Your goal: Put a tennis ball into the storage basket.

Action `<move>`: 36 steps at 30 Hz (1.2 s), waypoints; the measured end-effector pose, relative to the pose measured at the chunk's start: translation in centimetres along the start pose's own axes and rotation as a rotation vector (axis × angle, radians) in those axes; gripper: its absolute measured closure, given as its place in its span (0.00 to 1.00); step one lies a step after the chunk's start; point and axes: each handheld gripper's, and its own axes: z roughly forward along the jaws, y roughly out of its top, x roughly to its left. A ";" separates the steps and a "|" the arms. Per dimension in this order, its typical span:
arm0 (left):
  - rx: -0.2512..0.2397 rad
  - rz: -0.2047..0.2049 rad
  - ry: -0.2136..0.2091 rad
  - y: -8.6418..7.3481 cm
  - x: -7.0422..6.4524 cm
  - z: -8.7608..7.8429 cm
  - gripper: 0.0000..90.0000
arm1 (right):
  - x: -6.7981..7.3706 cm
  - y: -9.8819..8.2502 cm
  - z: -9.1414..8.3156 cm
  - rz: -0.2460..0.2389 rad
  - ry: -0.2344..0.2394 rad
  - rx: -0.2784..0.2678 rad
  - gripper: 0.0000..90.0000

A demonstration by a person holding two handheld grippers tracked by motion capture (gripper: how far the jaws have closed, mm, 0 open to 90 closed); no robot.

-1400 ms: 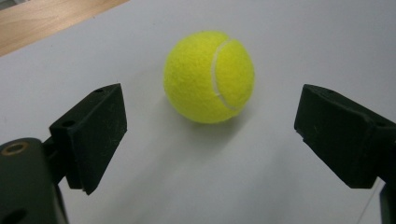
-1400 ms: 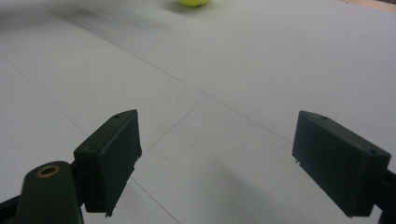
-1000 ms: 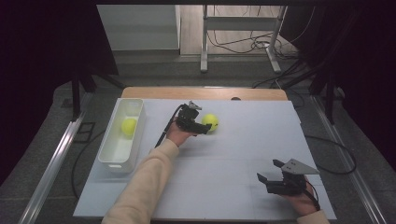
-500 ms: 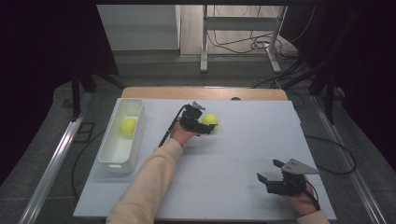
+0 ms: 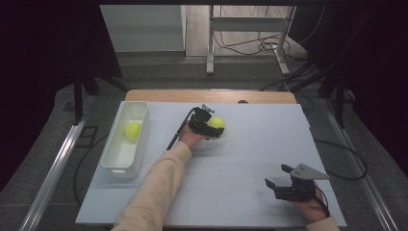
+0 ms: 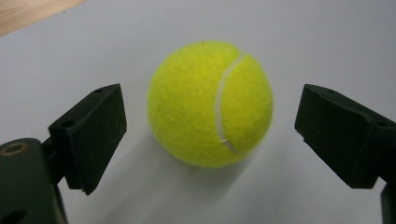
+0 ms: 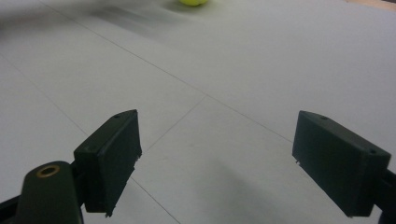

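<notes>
Yellow-green tennis ball (image 6: 210, 103) with a white seam.

Dark curtains (image 5: 53, 43) flank a grey floor (image 5: 43, 192); cables (image 5: 250, 45) lie beyond the table (image 5: 250, 144), beside a metal stand (image 5: 210, 38).

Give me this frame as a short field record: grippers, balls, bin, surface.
left gripper: open, jaws either side of the tennis ball, gaps visible on both sides
tennis ball: yellow, resting on the white table top, not gripped
right gripper: open, holds nothing, near the table's front right corner
second ball: yellow, lying inside the bin
bin: white, rectangular, at the table's left edge
white table top: white sheet over a wooden top
</notes>
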 end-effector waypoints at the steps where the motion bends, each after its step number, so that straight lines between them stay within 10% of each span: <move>1: 0.001 -0.002 -0.004 0.0 0.0 0.1 0.11 | 0.0 0.0 0.0 0.000 0.000 0.001 0.18; 36: -0.010 0.013 -0.030 0.2 0.4 -1.0 0.29 | 0.0 0.0 -0.2 -0.002 -0.013 -0.001 0.18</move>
